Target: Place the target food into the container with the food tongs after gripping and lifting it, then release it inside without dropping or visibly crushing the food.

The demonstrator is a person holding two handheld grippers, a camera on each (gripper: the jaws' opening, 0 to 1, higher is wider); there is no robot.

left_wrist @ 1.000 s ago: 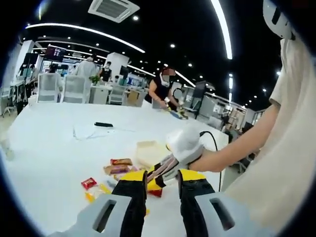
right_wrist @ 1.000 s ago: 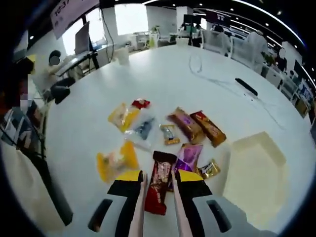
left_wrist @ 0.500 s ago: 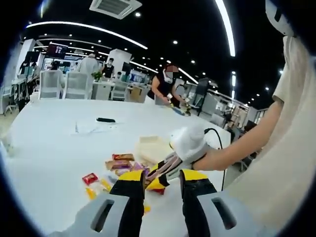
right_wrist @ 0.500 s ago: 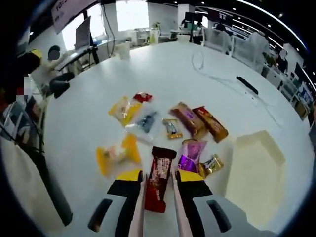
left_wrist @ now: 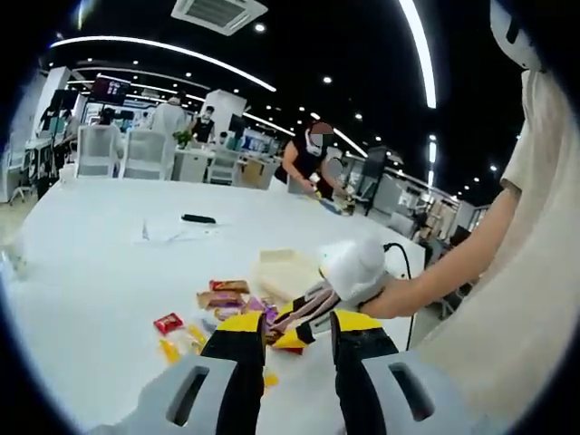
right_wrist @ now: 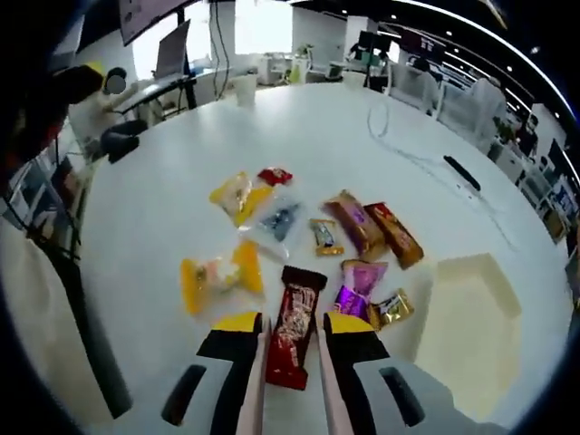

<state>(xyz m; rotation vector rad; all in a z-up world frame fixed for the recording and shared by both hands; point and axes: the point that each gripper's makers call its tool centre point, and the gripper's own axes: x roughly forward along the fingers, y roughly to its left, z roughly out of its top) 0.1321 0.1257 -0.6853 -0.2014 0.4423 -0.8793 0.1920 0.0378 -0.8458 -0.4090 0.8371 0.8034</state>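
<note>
Taking the cream container (right_wrist: pixel 462 317) as landmark: in the right gripper view the red snack packet (right_wrist: pixel 292 326) hangs left of it, pinched between the tong blades (right_wrist: pixel 258 381) that the right hand-held gripper (right_wrist: pixel 290 349) squeezes. Lift looks done, carry under way. Next: travel right over the container, lower, ease open. The left hand-held gripper (left_wrist: pixel 288 349) idles, jaws apart, above the surface (left_wrist: pixel 100 263).

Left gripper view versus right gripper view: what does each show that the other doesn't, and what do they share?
Left gripper view alone: the right gripper seen from outside, the hand holding it, and a standing person across the room. Right gripper view alone: the red snack between its jaws, seen close. Both: the white table, the scattered snacks and the tan container.
</note>
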